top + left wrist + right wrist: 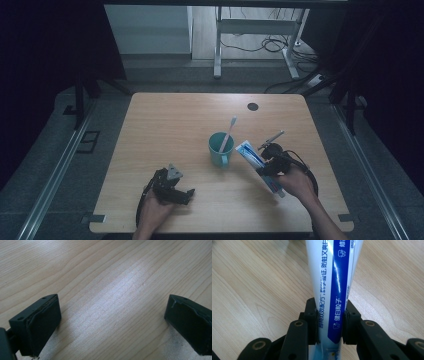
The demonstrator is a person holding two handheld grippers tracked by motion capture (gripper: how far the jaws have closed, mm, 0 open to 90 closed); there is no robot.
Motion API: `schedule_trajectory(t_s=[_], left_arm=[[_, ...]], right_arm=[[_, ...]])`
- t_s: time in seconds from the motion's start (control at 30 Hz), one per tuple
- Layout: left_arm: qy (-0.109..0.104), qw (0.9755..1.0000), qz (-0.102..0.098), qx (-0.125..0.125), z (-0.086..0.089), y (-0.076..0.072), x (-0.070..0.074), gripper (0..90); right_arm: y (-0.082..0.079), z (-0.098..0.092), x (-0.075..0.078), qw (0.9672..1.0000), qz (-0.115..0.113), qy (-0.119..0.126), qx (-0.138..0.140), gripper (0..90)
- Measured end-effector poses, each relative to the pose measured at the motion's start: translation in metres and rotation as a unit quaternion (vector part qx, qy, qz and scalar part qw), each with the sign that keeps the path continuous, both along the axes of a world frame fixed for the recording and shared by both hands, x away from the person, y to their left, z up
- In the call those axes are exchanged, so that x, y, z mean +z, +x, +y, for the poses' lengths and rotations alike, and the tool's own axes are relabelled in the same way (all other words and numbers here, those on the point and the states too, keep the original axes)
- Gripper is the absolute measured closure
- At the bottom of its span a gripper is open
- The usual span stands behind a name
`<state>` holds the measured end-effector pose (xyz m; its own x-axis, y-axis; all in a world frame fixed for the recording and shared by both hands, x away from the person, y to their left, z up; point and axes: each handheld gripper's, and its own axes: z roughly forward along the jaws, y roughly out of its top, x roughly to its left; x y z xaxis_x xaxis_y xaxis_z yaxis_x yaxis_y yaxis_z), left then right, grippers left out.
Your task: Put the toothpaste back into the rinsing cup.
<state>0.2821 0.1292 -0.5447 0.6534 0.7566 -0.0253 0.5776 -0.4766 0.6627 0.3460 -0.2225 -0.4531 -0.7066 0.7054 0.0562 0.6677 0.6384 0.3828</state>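
jaws clamped on the toothpaste tube (332,290) in the right gripper (329,322) — left gripper (112,317) spread wide.

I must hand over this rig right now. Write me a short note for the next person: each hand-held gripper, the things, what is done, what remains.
Right hand-held gripper: shut on the toothpaste tube, held near one end, tube slanting toward the cup.
Left hand-held gripper: open, empty, low over the bare table.
Teal cup stands mid-table; toothbrush leans inside it.
Done: tube gripped.
Left: probably put the tube where it belongs, likely by or in the cup.
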Motion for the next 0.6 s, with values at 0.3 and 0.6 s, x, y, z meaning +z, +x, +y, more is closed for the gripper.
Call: schedule_trajectory(t_s=[0.3, 0.6], left_arm=[[0.001, 1.0000, -0.001, -0.001, 0.000, 0.000, 0.000, 0.8], [0.002, 1.0000, -0.002, -0.002, 0.000, 0.000, 0.000, 0.8]], right_arm=[[-0.005, -0.004, 0.011, 0.9994, -0.028, 0.021, 0.005, 70.2], [-0.007, -0.005, 0.025, 0.9971, -0.056, 0.050, 0.009, 70.2]])
